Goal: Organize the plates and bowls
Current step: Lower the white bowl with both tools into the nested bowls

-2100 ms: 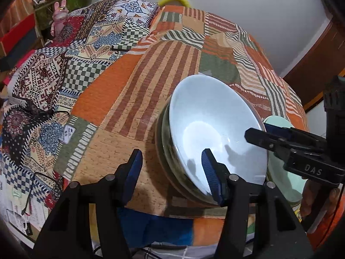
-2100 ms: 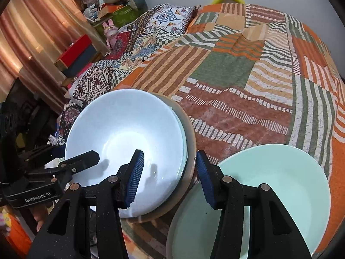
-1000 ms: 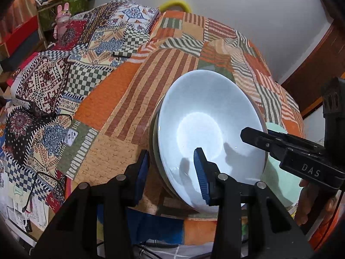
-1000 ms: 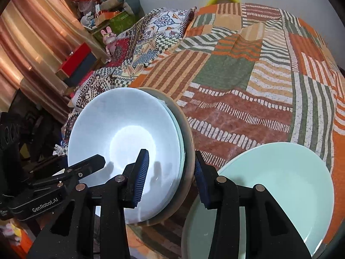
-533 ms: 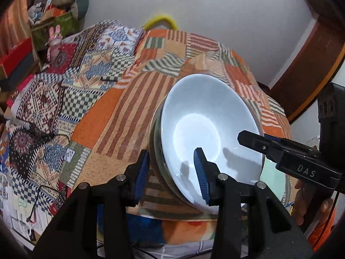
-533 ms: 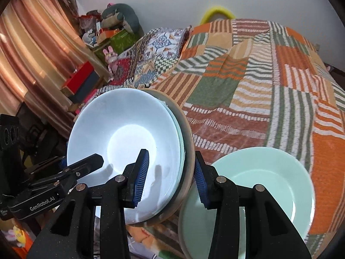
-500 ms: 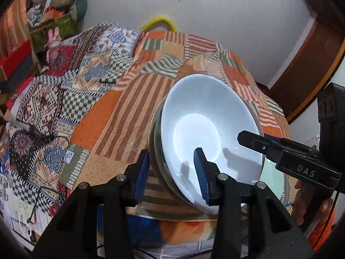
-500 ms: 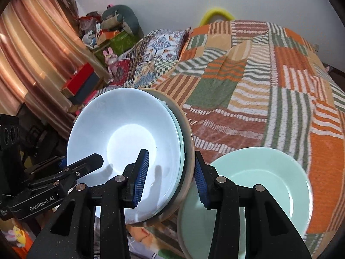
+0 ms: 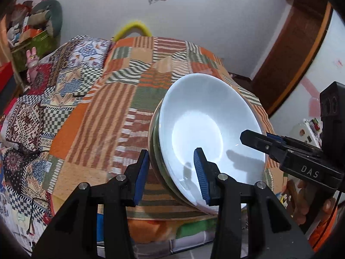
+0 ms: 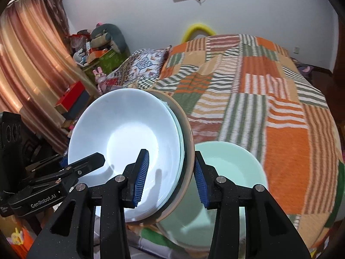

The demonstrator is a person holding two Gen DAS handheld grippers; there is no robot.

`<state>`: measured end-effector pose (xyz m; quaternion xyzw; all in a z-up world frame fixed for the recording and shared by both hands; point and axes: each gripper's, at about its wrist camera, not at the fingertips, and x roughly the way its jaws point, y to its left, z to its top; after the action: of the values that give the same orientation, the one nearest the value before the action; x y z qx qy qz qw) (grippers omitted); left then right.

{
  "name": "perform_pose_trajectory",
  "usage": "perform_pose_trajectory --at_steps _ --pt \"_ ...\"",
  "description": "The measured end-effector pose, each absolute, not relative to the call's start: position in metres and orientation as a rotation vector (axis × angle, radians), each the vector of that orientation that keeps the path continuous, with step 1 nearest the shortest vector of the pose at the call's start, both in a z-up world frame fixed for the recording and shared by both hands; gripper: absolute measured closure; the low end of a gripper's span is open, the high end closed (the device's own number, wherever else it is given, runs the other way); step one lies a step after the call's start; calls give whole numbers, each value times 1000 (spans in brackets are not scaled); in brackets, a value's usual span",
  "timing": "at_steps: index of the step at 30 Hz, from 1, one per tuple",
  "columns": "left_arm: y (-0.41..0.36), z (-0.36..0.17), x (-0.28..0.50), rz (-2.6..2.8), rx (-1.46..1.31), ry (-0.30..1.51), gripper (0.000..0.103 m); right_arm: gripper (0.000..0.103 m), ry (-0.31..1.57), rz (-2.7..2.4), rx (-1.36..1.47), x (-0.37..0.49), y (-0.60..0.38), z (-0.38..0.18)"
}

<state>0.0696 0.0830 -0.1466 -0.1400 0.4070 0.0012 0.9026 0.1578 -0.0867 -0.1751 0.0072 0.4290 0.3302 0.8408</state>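
There is one stack of dishes in the air, and in it I count one white bowl on top, then a thin pale green rim, then one beige plate at the bottom; if more pieces are between them I cannot tell. One more dish, a mint-green plate, lies alone on the bed, at its near edge. Two grippers hold the stack. The left gripper is clamped on the near-left rim, one pad inside the bowl and one under the stack. The right gripper is clamped on the opposite rim in the same way.

The stack is tilted, its open side faces up and a little toward the cameras. It is round, so it has no long axis.

The bed has a patchwork bedspread with orange, green and beige stripes. Behind is a white wall, a curtain and a wooden door frame
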Motion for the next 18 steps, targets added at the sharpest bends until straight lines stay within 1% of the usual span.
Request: perform_pose_trajectory --at_steps 9,18 --pt "48 -162 87 -71 -253 918 61 65 926 622 36 155 -127 -183" --pt "22 -190 106 -122 -220 1015 61 65 958 561 44 156 -152 -197"
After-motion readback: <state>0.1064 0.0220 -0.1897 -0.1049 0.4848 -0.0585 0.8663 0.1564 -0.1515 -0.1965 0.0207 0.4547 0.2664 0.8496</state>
